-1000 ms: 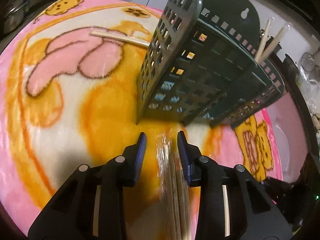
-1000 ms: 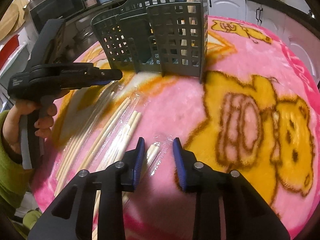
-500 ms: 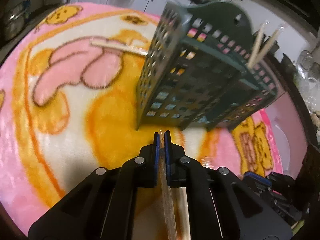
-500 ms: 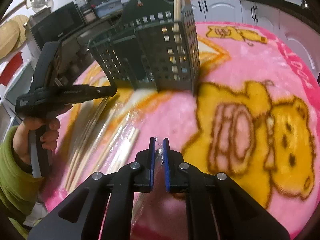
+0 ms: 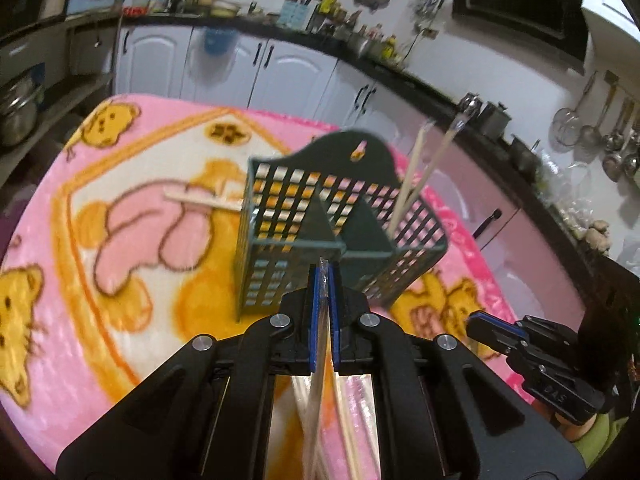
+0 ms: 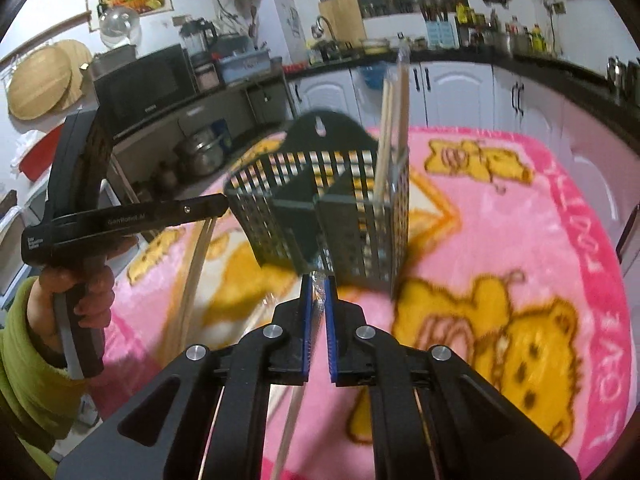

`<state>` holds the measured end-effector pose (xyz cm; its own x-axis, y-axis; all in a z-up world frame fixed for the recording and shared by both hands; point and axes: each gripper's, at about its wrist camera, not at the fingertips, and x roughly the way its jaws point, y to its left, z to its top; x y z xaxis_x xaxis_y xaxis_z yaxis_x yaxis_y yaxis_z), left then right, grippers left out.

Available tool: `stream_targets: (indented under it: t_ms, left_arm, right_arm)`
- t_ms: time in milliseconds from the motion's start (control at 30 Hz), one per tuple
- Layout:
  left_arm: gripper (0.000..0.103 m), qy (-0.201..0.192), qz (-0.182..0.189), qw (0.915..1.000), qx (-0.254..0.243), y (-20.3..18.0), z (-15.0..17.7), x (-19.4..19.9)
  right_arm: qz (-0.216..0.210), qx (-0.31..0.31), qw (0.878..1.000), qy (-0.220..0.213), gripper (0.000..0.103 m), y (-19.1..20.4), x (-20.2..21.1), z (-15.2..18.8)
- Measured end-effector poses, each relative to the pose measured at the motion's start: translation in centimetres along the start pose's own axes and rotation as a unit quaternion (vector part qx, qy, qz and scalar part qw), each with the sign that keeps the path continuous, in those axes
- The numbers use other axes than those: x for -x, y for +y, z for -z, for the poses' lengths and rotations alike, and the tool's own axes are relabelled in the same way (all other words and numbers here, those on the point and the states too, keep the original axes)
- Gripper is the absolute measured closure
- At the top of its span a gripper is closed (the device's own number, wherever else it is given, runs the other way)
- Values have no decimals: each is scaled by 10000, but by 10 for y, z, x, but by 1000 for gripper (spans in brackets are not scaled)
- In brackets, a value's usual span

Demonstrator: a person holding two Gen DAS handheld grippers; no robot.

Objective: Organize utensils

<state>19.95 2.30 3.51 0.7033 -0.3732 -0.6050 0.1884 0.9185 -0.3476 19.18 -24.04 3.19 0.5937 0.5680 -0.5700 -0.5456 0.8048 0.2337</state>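
A dark green slotted utensil caddy (image 5: 304, 224) stands upright on the pink bear blanket; it also shows in the right wrist view (image 6: 320, 208). Wrapped chopsticks (image 5: 424, 164) stand in its right compartment (image 6: 394, 120). My left gripper (image 5: 324, 280) is shut on a plastic-wrapped pair of chopsticks (image 5: 316, 392), lifted just in front of the caddy. My right gripper (image 6: 318, 292) is shut on another wrapped pair of chopsticks (image 6: 290, 420), also raised near the caddy's front. The left gripper appears in the right wrist view (image 6: 218, 206) with its chopsticks hanging below (image 6: 196, 264).
One loose pair of chopsticks (image 5: 204, 198) lies on the blanket (image 5: 120, 240) behind the caddy's left side. More wrapped chopsticks (image 5: 356, 420) lie on the blanket below the left gripper. Kitchen cabinets and a cluttered counter (image 5: 280, 52) run behind the table.
Both grippers closed on wrapped chopsticks lying on the blanket, then lifted them up and tilted toward level, so the caddy's open top now shows.
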Motion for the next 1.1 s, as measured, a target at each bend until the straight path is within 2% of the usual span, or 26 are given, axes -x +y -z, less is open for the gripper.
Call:
stream_targets:
  t_ms: [667, 867, 1100]
  left_arm:
    - [101, -891, 351, 9945, -428, -38, -62, 49]
    - [101, -1284, 331, 9897, -546, -49, -87, 70]
    - [101, -1685, 215, 9842, -503, -53, -117, 77]
  right_arm:
    - [-93, 527, 9917, -1172, 97, 26, 46, -79]
    - [-166, 613, 9859, -1551, 97, 32, 59, -107]
    - [-245, 592, 9794, -1913, 97, 34, 68, -135]
